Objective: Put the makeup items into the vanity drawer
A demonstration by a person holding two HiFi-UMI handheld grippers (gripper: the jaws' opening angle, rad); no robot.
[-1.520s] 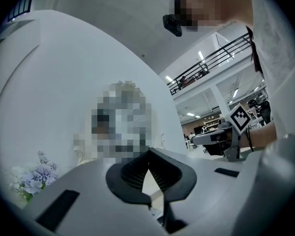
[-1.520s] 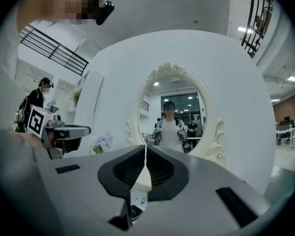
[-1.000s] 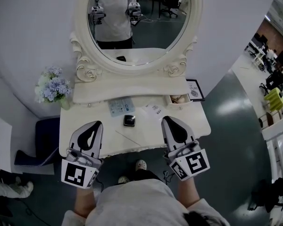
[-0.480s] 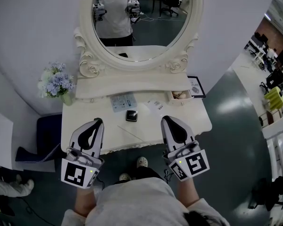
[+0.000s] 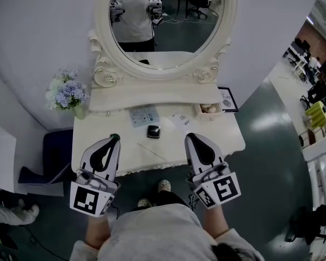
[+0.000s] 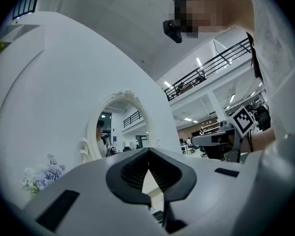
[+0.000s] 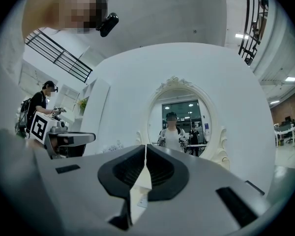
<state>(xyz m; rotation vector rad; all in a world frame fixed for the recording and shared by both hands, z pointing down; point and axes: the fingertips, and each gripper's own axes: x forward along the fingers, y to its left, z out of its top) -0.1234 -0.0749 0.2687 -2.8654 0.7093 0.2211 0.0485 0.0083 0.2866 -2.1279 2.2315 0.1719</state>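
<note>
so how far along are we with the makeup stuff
Nothing looks put away yet: the compact, blue packet and white packet lie on the vanity top. Nothing is in hand; the left hand-held gripper and right hand-held gripper are shut and empty. Everything remains.

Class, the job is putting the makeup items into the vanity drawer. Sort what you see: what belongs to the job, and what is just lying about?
Belongs to the job:
black compact; pale flat packet; white sachet; small open drawer; left gripper and right gripper, jaws shut and empty.

Just lying about:
flower bunch; framed card; oval mirror.
</note>
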